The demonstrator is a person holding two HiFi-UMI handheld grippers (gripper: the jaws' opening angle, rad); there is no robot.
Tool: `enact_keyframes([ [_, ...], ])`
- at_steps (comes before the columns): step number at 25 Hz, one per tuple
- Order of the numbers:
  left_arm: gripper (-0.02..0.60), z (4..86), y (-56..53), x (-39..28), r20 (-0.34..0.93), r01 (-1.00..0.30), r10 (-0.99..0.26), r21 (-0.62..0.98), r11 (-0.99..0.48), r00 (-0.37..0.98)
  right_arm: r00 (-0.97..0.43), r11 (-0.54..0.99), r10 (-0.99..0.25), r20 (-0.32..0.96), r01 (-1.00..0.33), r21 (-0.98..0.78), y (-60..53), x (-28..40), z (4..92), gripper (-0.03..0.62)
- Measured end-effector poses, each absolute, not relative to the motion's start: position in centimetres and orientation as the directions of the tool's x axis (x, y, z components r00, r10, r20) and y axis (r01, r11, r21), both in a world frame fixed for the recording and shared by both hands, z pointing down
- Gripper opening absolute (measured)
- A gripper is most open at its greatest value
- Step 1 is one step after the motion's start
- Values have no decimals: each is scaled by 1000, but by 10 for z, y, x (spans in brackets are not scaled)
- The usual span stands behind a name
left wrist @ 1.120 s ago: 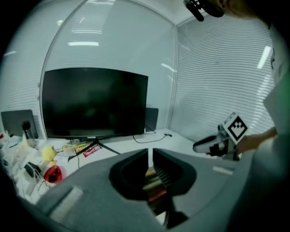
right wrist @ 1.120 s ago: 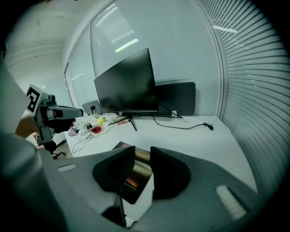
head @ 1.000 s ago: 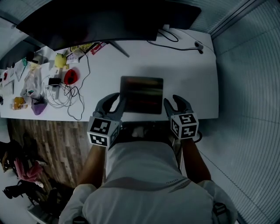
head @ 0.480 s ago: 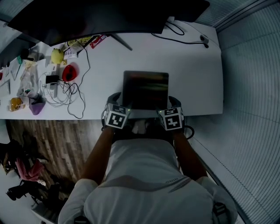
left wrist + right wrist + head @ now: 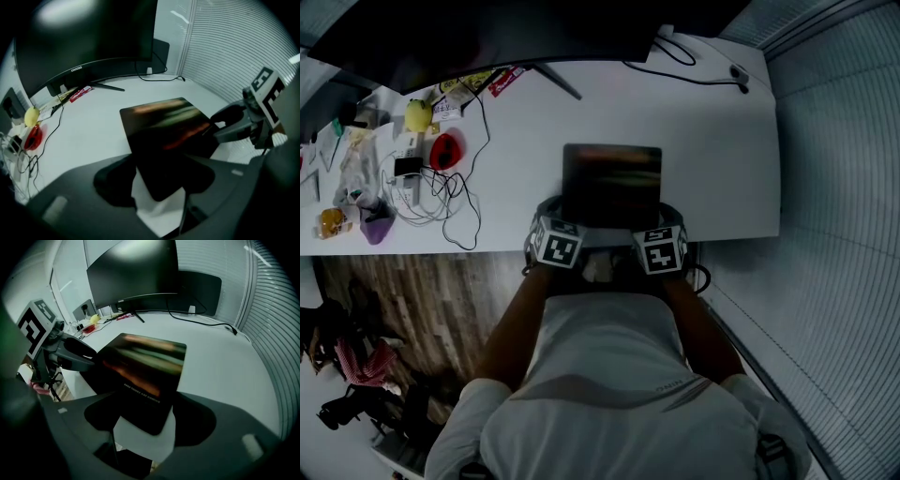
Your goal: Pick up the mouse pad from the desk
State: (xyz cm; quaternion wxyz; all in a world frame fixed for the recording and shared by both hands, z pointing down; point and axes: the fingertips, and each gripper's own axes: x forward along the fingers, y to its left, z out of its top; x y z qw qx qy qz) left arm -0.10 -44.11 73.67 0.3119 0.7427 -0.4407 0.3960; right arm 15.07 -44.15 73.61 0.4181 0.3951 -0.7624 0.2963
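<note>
The dark mouse pad [image 5: 612, 183] lies flat on the white desk [image 5: 712, 141], its near edge at the desk's front. My left gripper [image 5: 555, 217] sits at its near left corner. The right gripper [image 5: 667, 217] sits at its near right corner. In the left gripper view the pad [image 5: 164, 136] pokes a corner between my left gripper's [image 5: 154, 180] wide jaws, which are closing without pressing it. In the right gripper view the pad [image 5: 145, 366] likewise reaches between the right gripper's [image 5: 150, 416] jaws, which are opening.
A large dark monitor [image 5: 487, 37] stands along the back of the desk. Cables [image 5: 441, 197], a red object [image 5: 445, 153], a yellow object [image 5: 418, 114] and other small clutter fill the left end. Another cable [image 5: 694, 66] lies at the back right. Wooden floor shows below the desk's front edge.
Both grippers have sunk from above the desk to the pad's near corners, and their jaws have spread wider. The pad now lies a little farther up the view.
</note>
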Motion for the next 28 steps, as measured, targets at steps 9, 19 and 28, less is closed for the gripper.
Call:
enact_keyframes([
  [9, 145, 738, -434, 13, 894, -918, -364, 113, -380, 261, -358, 522, -333, 872, -841, -146, -432, 135, 735, 169],
  [19, 64, 692, -441, 33, 796, -873, -436, 223, -433, 420, -455, 518, -352, 818, -823, -235, -435, 135, 699, 43],
  [28, 64, 558, -480, 50, 571, -832, -631, 191, -520, 525, -530, 518, -582, 617, -826, -221, -475, 150, 579, 40],
])
